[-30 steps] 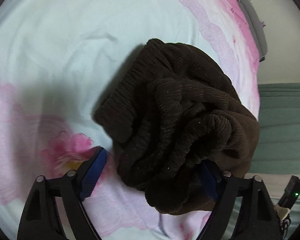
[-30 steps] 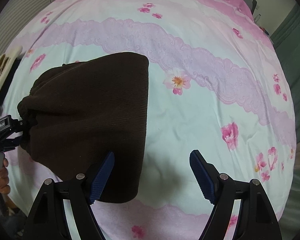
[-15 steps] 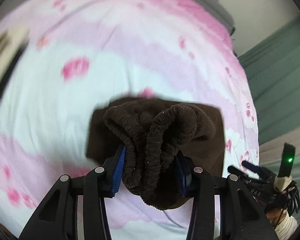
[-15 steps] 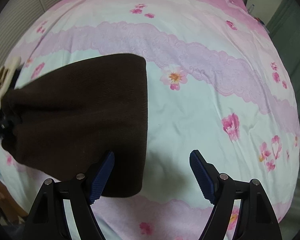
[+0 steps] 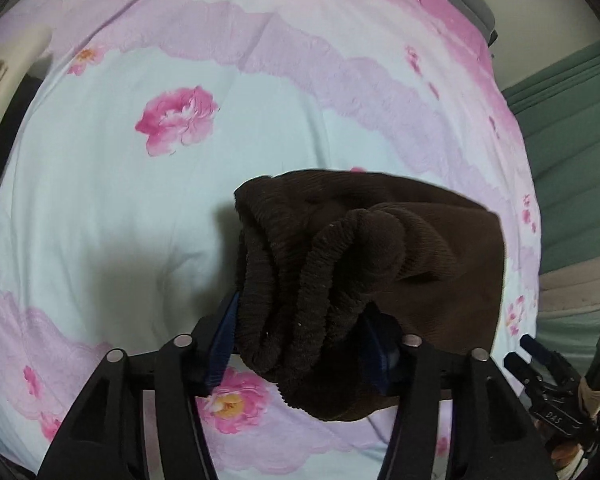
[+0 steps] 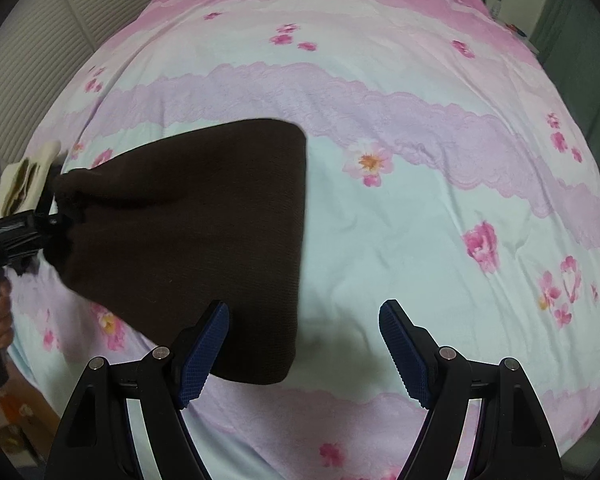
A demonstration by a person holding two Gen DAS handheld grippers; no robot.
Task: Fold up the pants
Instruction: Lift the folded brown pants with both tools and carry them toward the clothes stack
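Observation:
The dark brown corduroy pants (image 5: 332,264) are folded into a thick pad. My left gripper (image 5: 300,344) is shut on their bunched elastic waistband and holds that end raised above the bed. In the right wrist view the pants (image 6: 204,232) stretch as a brown slab from the left gripper (image 6: 24,232) at the far left toward my right gripper (image 6: 304,340). The right gripper is open and empty, its left finger (image 6: 204,340) over the pants' near corner. The right gripper also shows in the left wrist view (image 5: 540,368).
The bed is covered by a pale blue and pink flowered sheet (image 6: 420,200). A cream bundle (image 6: 24,180) lies at the bed's left edge. Green curtains (image 5: 572,128) hang to the right. A cardboard box (image 6: 16,412) is on the floor at lower left.
My left gripper shut on the waistband and lifted it, swinging to look along the bed. The pants stretched out toward the left. The right gripper stayed open and hardly moved.

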